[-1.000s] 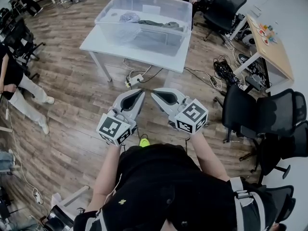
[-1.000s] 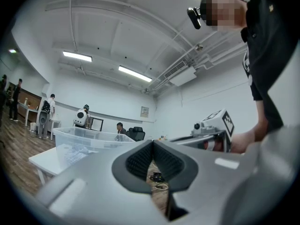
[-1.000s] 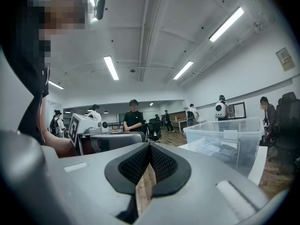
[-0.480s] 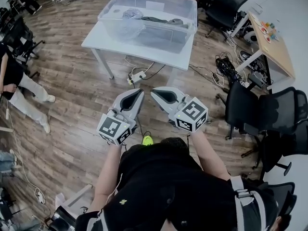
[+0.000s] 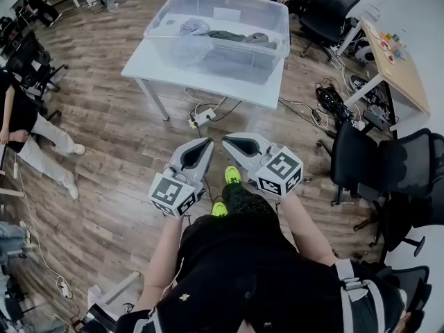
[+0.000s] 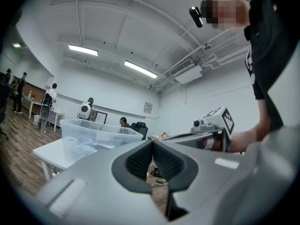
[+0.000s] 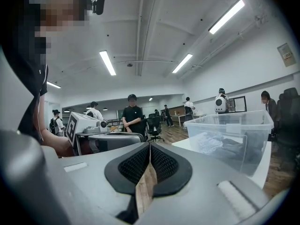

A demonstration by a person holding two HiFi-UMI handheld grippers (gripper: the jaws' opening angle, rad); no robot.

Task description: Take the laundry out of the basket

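A clear plastic basket point(image 5: 173, 28) stands on a white table point(image 5: 173, 71) ahead of me, with grey and dark green laundry point(image 5: 232, 37) lying inside it. The basket point(image 6: 96, 134) shows at the left in the left gripper view, and the basket point(image 7: 234, 135) shows at the right in the right gripper view. My left gripper point(image 5: 209, 141) and right gripper point(image 5: 224, 140) are held side by side over the wooden floor, well short of the table. Both are shut with nothing between their jaws.
Black office chairs point(image 5: 378, 165) stand at the right, beside a wooden desk point(image 5: 392, 61). Cables and a power strip point(image 5: 201, 115) lie on the floor under the table. A person point(image 5: 21, 116) stands at the left; more people are at the far side of the room.
I have stepped towards the table; a foot in a yellow-green shoe now shows ahead of my body. Both grippers stay shut and side by side.
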